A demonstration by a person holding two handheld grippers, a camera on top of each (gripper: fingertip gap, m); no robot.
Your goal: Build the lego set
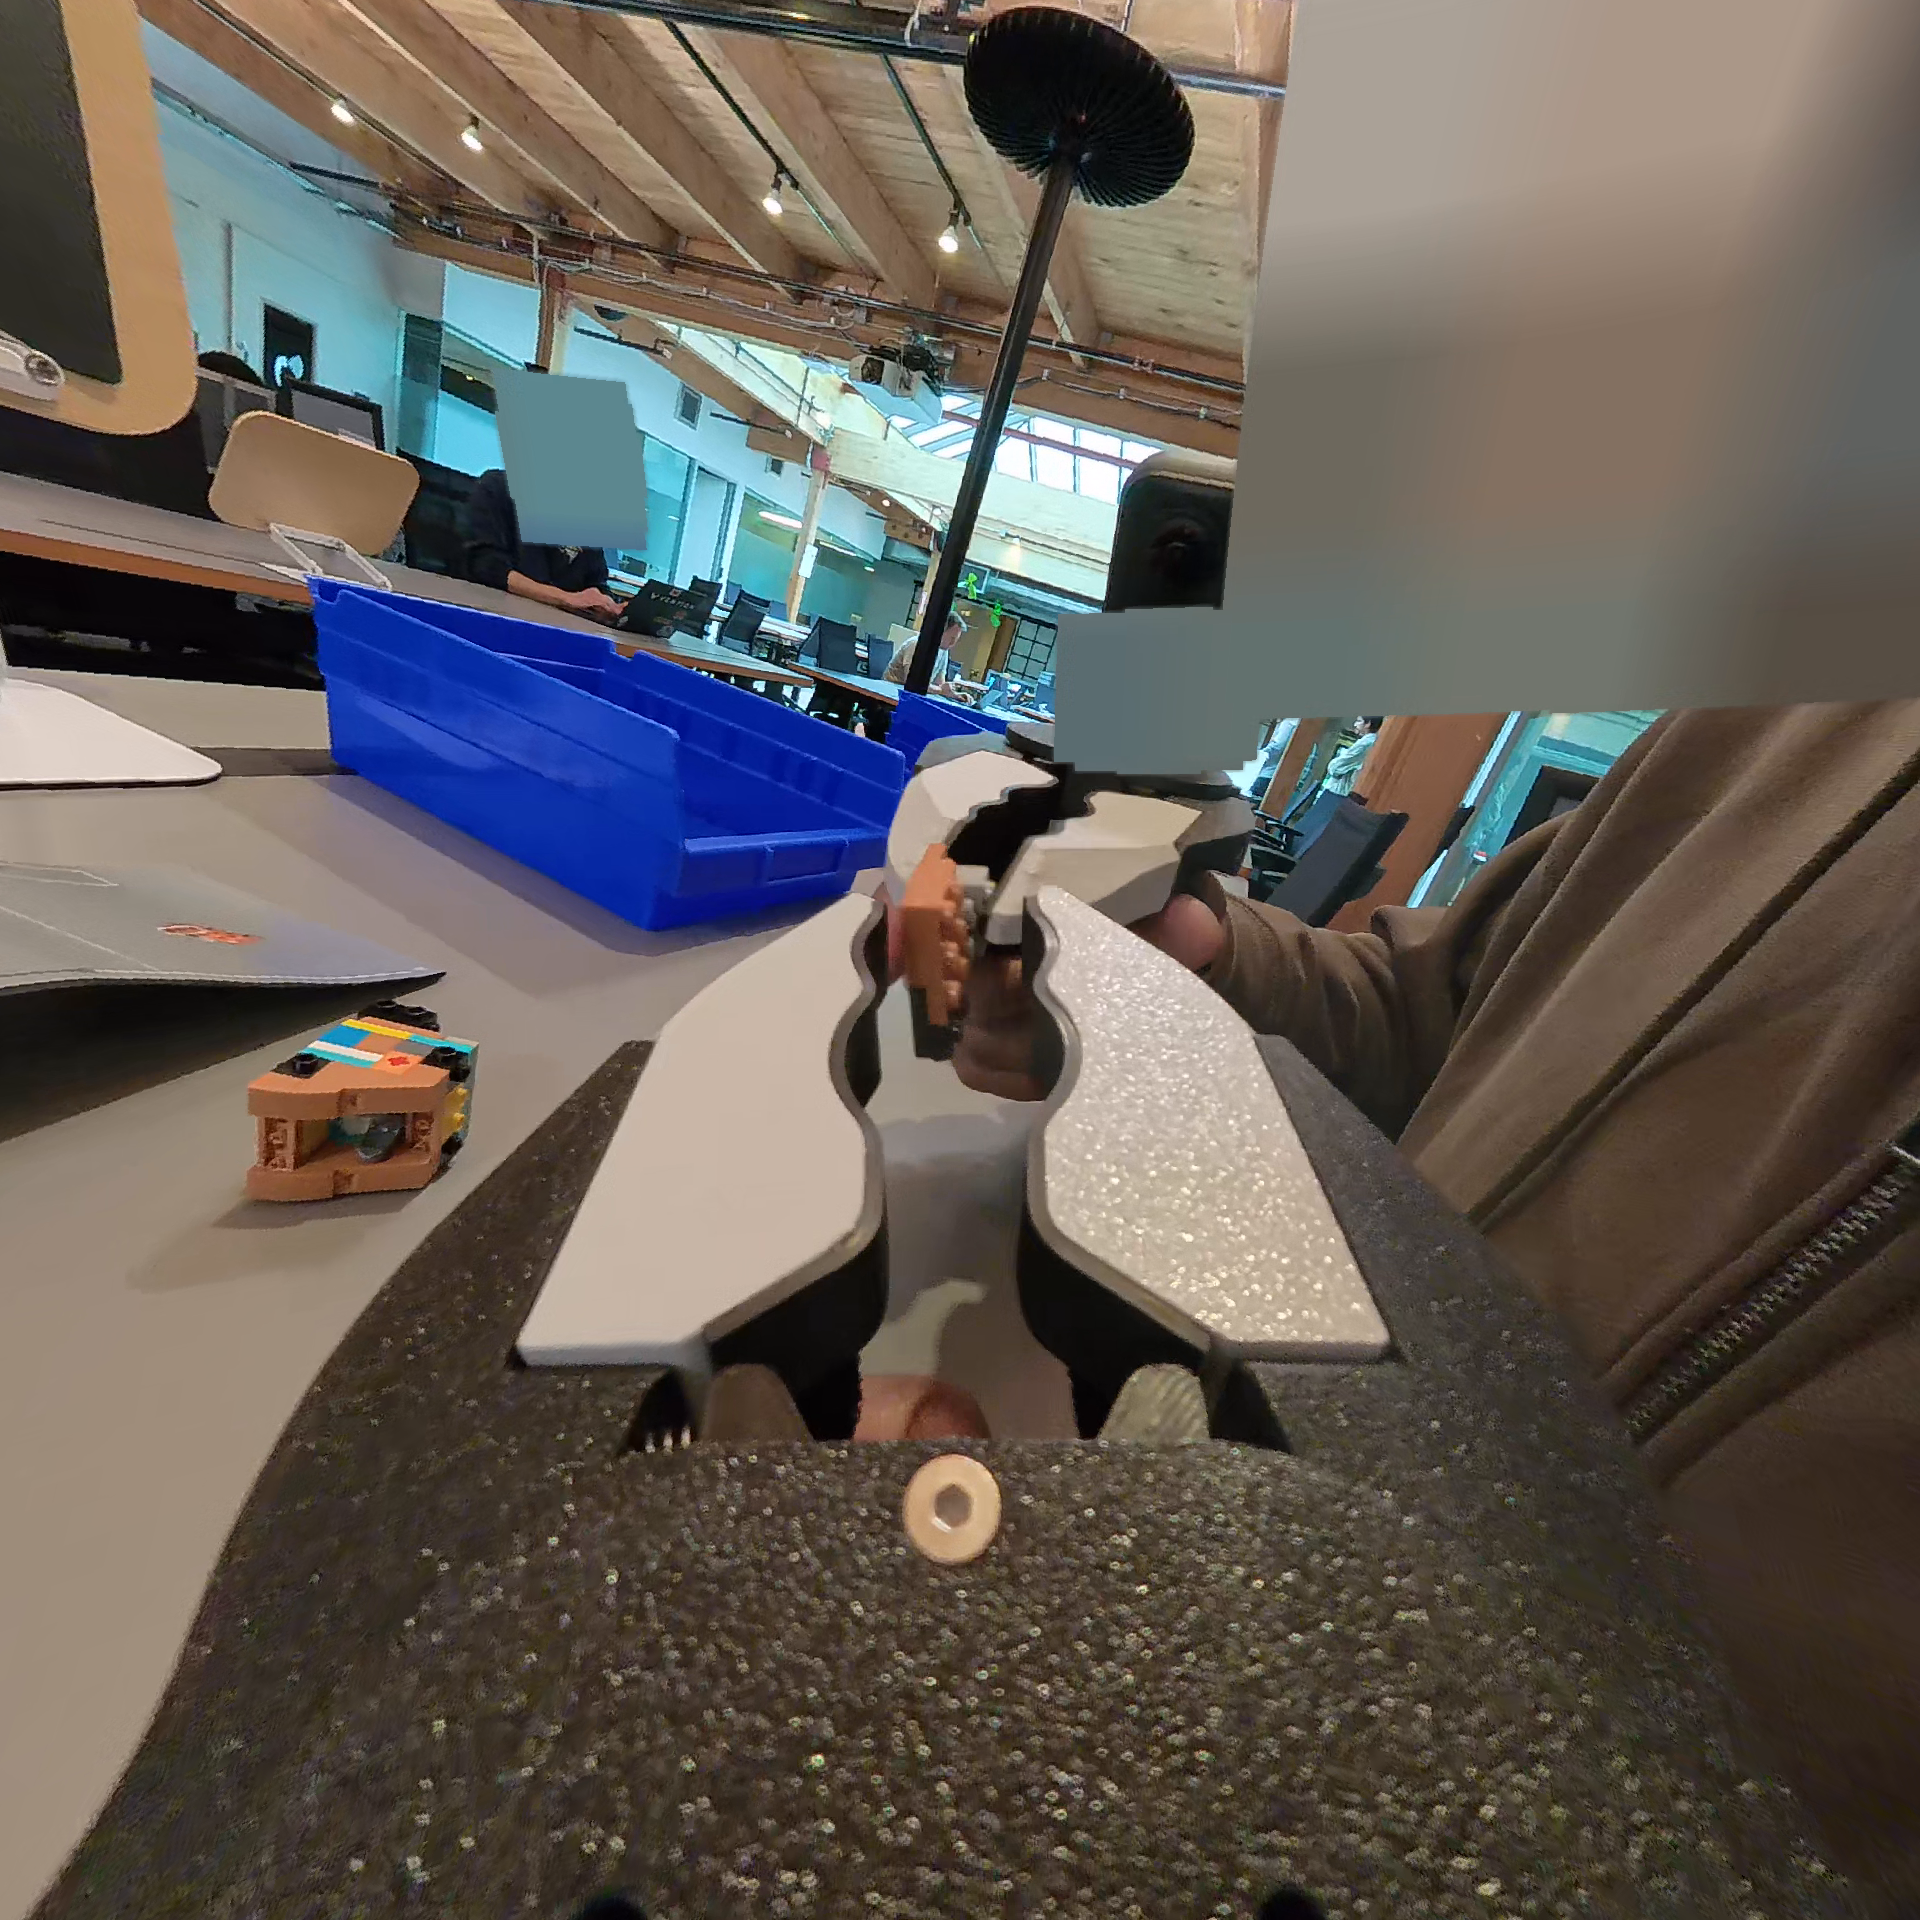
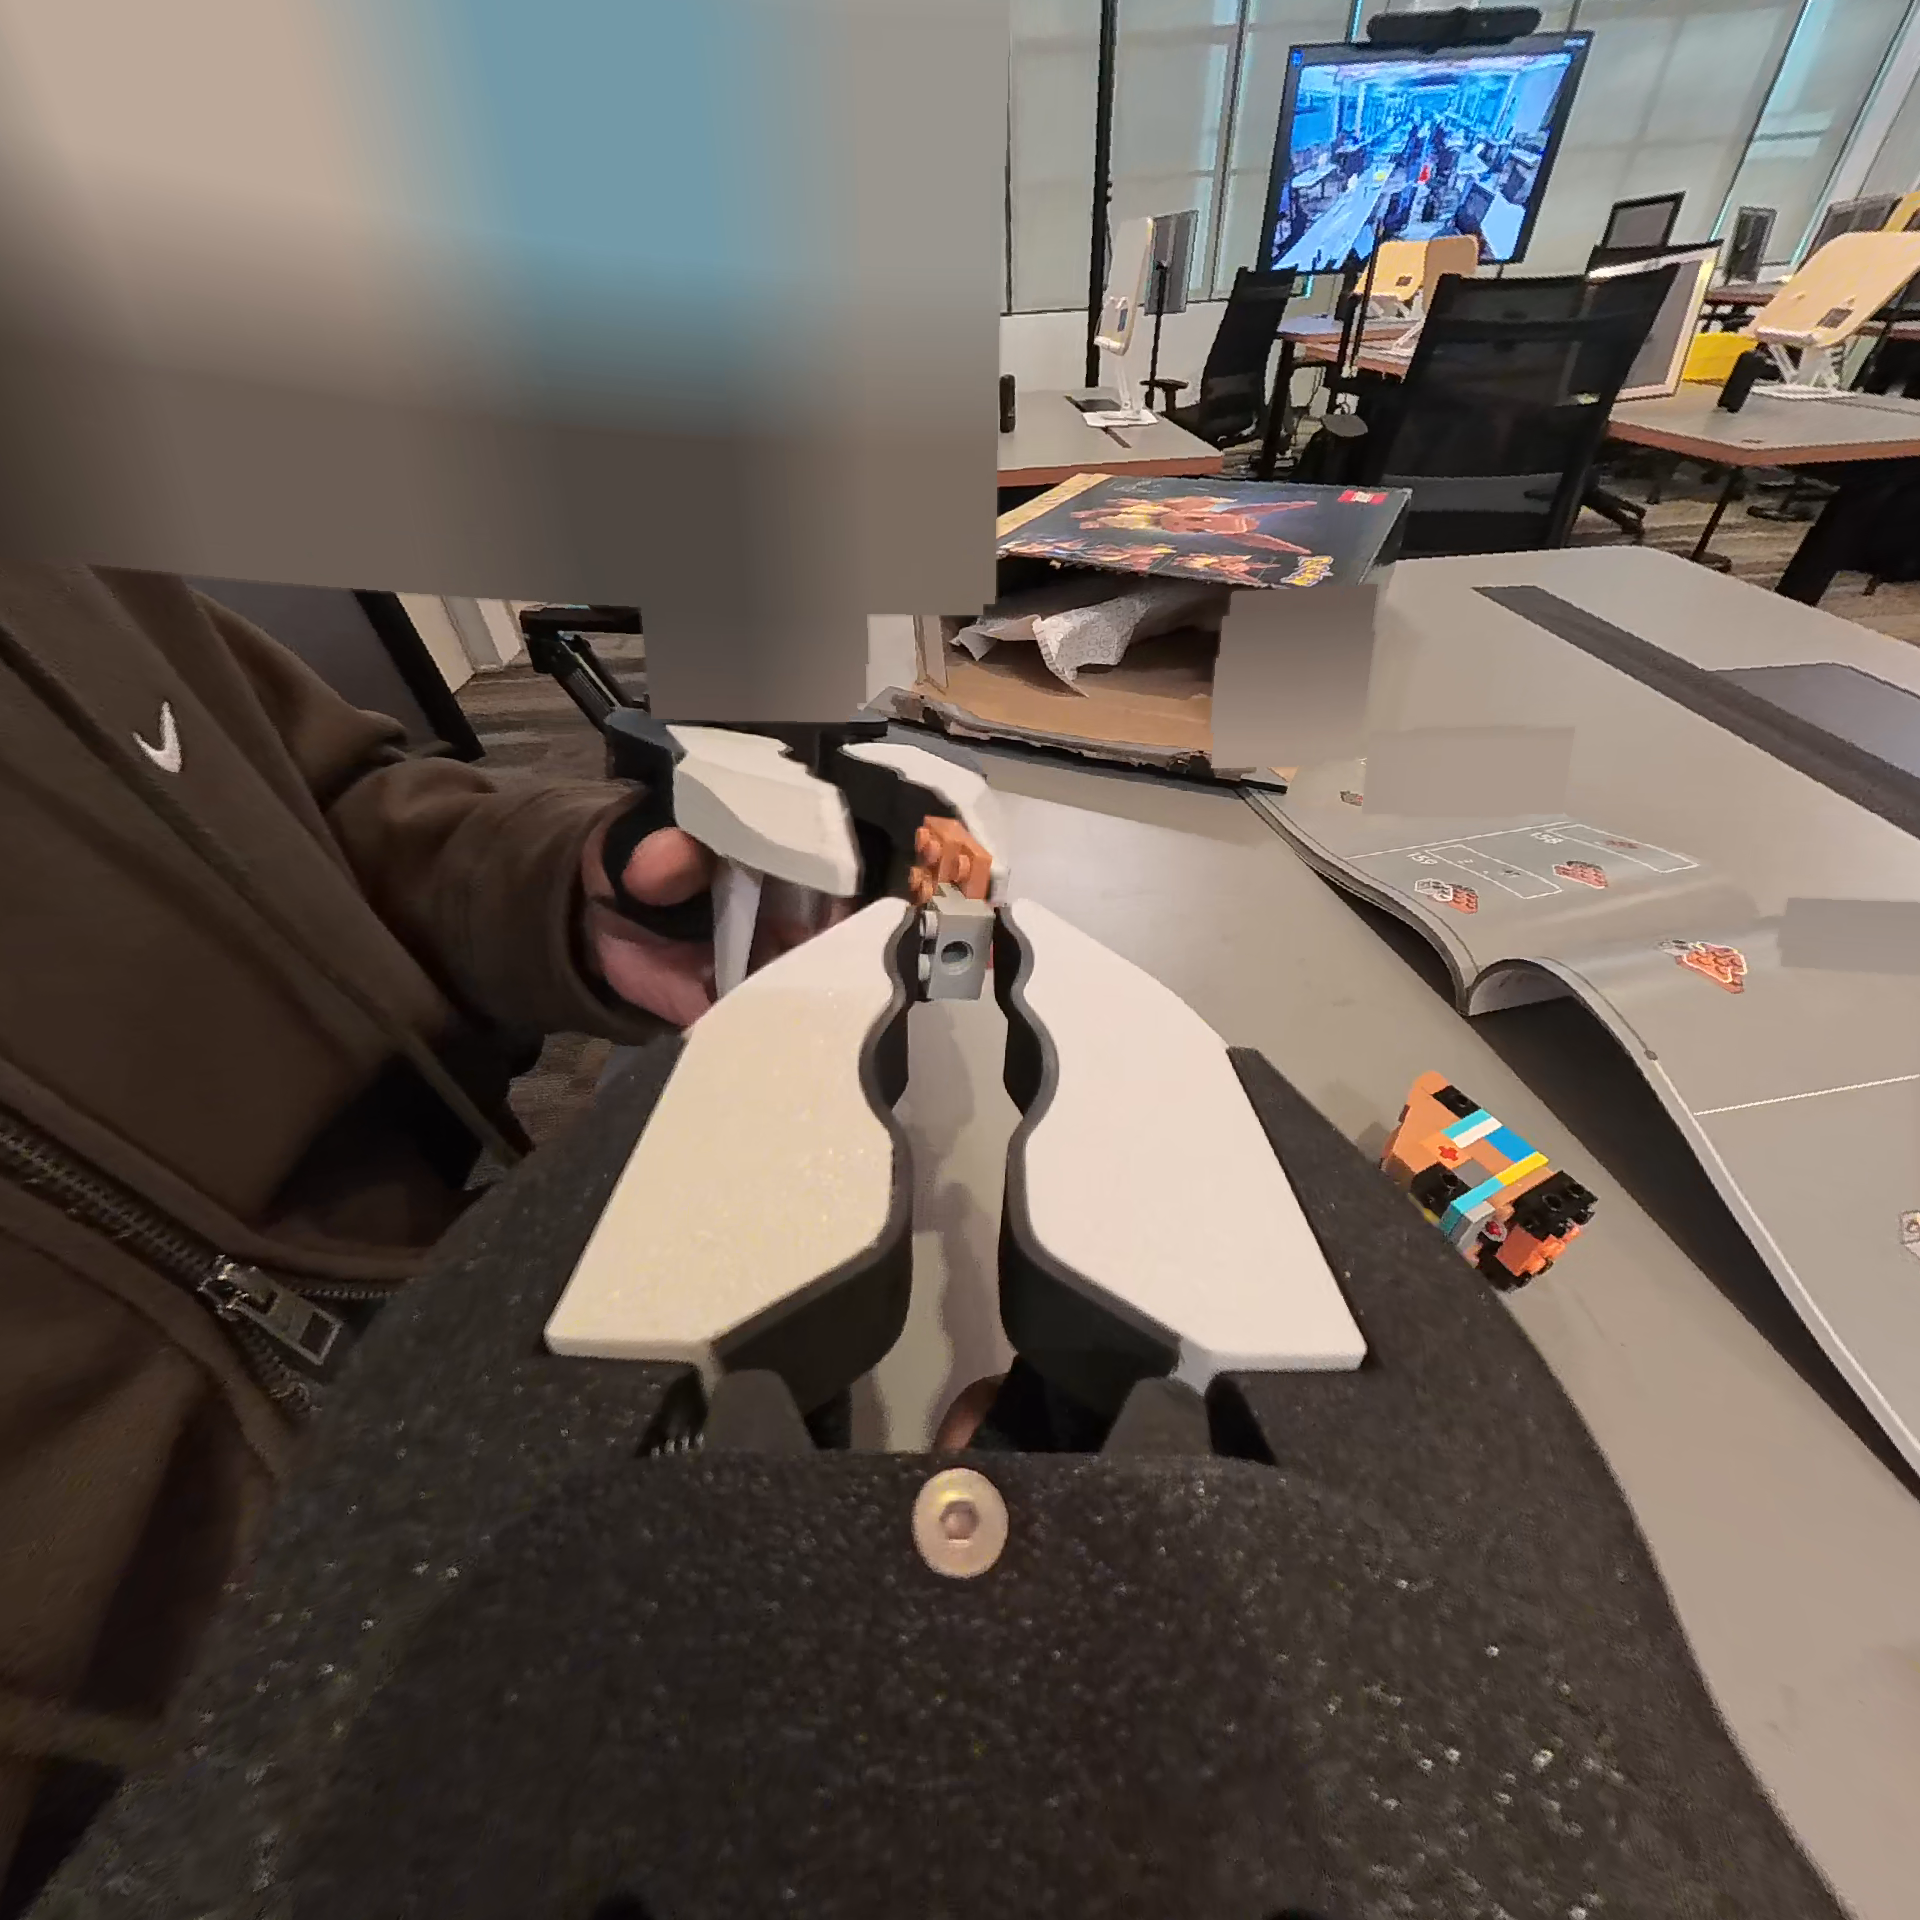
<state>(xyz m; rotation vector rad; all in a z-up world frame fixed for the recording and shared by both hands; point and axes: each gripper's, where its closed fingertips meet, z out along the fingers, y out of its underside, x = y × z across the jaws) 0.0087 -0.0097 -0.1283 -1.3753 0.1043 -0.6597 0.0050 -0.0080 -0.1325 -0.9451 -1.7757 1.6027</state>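
Note:
Both grippers are held above the grey table and face each other tip to tip. My left gripper (image 1: 951, 925) is shut on a small orange lego piece (image 1: 930, 951). My right gripper (image 2: 951, 930) is shut on a small grey lego brick (image 2: 956, 951) with a round hole in its side. The two pieces touch; the orange piece (image 2: 951, 857) sits just above the grey brick in the right wrist view. A partly built orange, black and blue lego model (image 1: 358, 1112) lies on the table apart from both grippers; it also shows in the right wrist view (image 2: 1486, 1179).
A blue bin (image 1: 582, 769) stands behind the model. An open instruction booklet (image 2: 1662, 935) lies on the table, also in the left wrist view (image 1: 187, 925). The lego set box (image 2: 1195, 530) rests on an open cardboard box. The person's brown jacket (image 1: 1662, 1039) is close beside the grippers. Less than 4 cm separates the two grippers' tips.

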